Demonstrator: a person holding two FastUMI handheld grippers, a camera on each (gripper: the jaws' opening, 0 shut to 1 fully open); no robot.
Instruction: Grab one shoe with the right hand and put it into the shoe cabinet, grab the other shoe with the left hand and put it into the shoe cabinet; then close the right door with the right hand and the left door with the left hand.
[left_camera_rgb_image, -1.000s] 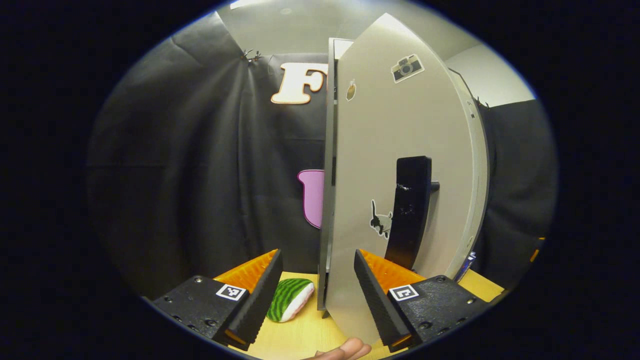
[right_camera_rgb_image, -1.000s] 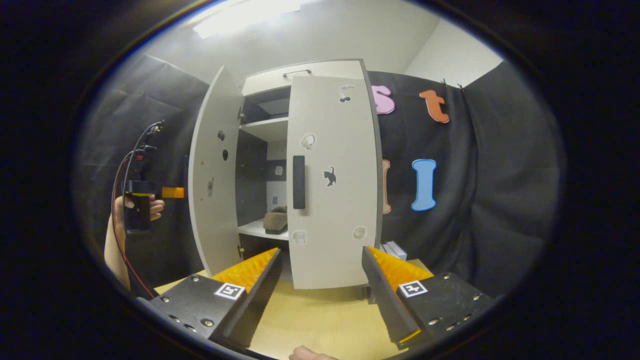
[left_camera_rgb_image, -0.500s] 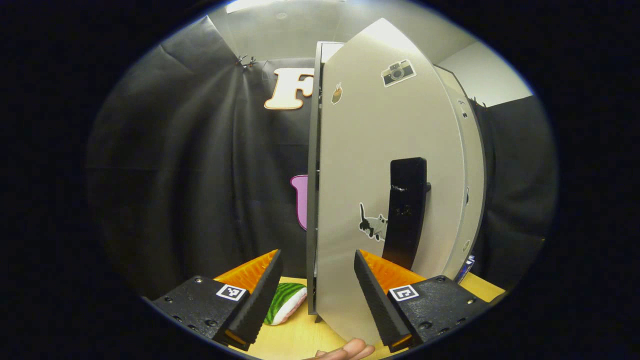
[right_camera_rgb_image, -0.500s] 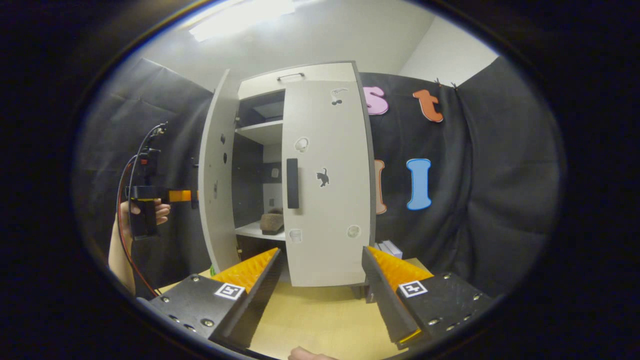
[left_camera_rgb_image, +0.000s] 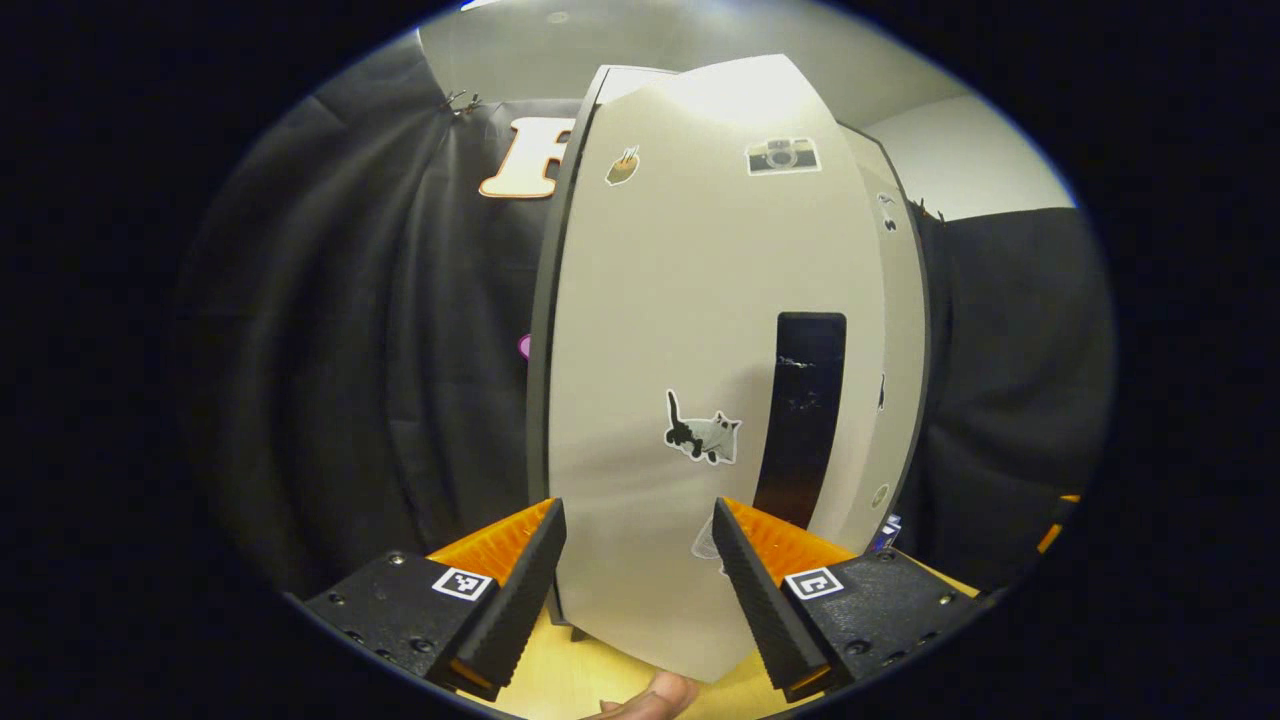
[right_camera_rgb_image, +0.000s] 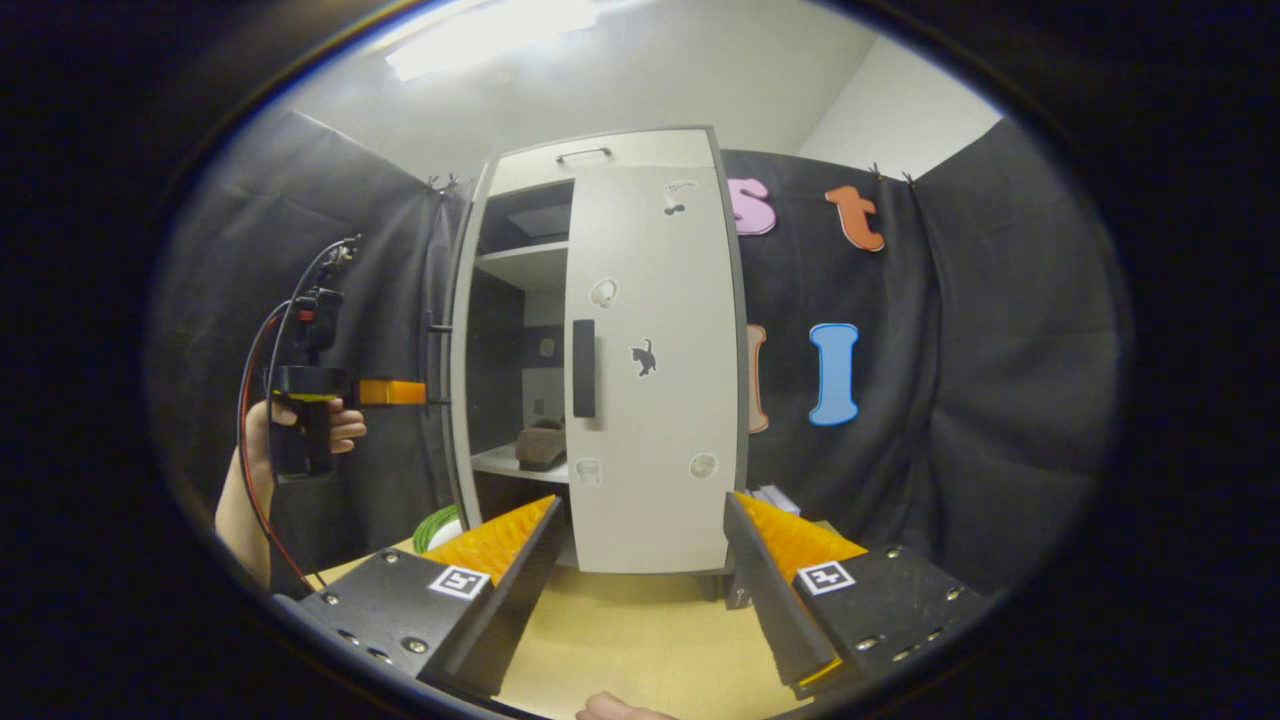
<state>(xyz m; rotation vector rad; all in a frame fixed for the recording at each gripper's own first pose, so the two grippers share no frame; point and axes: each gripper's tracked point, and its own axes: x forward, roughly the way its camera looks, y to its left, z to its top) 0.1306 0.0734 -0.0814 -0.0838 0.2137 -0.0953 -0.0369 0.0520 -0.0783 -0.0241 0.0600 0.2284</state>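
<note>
left claw (left_camera_rgb_image: 635, 565) is spread wide with nothing between its fingers, tips right up against the outer face of the left door (left_camera_rgb_image: 700, 330); whether they touch it i cannot tell. right claw (right_camera_rgb_image: 640, 570) is likewise released, hanging back over the worktop (right_camera_rgb_image: 640, 640), well apart from the shoe cabinet (right_camera_rgb_image: 600, 350). the right door (right_camera_rgb_image: 650, 360) looks shut; the left one stands partly open, with a shoe (right_camera_rgb_image: 540, 447) resting on the lower shelf inside. the door is a stiff, light hinged panel that should swing easily; i'd push flat near its black handle (left_camera_rgb_image: 800, 420), far from the hinge, gently so it doesn't slam
</note>
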